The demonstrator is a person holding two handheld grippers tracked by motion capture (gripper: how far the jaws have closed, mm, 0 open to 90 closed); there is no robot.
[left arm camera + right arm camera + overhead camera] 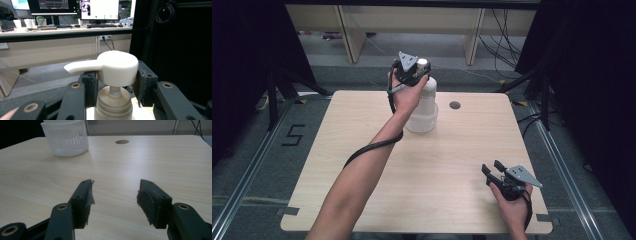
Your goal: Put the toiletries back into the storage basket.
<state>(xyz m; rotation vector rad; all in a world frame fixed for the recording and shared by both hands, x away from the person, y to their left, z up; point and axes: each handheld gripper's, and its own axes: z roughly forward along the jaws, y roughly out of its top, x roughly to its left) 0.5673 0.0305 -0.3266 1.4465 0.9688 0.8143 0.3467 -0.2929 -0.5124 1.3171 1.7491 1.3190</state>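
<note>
Pump bottle (pixel 424 102) stands upright on the far middle part of the light wooden table (pixel 362 150), and its lower part sits inside a white ribbed basket (pixel 422 120). In the right gripper view the same basket (pixel 65 137) is at the far left of the table, near a round hole (pixel 122 142) in the tabletop.

The left gripper (pixel 413 70) is at the top of the bottle, held by the left hand (pixel 406 92), and its cable (pixel 372 145) hangs down along the forearm. In the left gripper view the two black jaws stand on both sides of the white pump head (pixel 117 67), just under its wide cap. The pads look very close to the sides of the head, perhaps touching it, but I cannot tell for sure if they press on it. The spout of the pump points to the left in this view, and the beige threaded neck (pixel 113 105) of the bottle is between the jaws, lower down.

The right gripper (pixel 495 170) is near the close right corner of the table, well apart from the bottle, held by the right hand (pixel 512 205). Its jaws are spread wide, with nothing between them, and bare table is seen in the gap in the right gripper view (pixel 115 195).
</note>
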